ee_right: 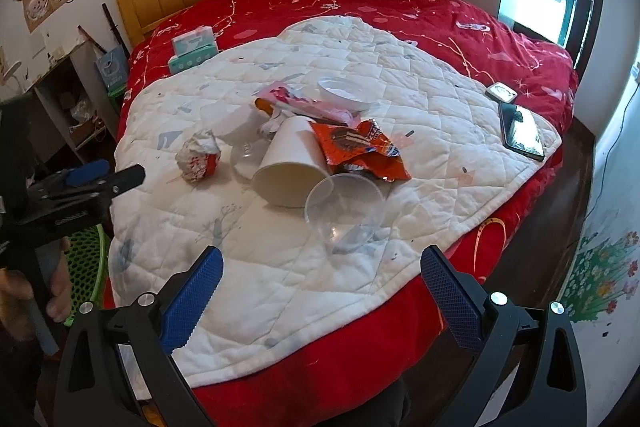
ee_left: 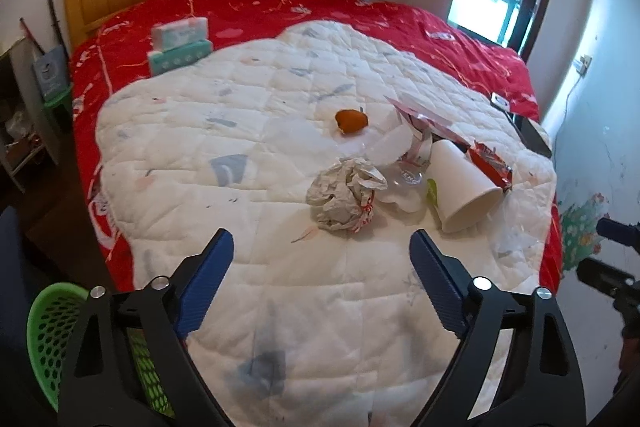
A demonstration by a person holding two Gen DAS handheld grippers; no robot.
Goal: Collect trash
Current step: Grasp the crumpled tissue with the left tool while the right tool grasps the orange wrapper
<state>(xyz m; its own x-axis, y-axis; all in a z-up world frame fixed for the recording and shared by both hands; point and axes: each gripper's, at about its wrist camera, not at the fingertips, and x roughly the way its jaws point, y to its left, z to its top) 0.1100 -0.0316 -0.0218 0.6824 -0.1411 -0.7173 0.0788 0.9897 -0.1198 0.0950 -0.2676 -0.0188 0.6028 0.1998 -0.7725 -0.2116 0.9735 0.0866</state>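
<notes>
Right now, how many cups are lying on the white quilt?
2. A white paper cup lies on its side mid-pile, and a clear plastic cup lies tipped right in front of it. More could hide under the wrappers.

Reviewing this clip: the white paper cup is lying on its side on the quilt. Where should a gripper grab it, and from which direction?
Probably at the open rim of the white paper cup, which faces the near edge of the bed. The right gripper, jaws open, could come in from that side, one finger inside the mouth and one outside the wall, clear of the clear plastic cup leaning against it.
</notes>
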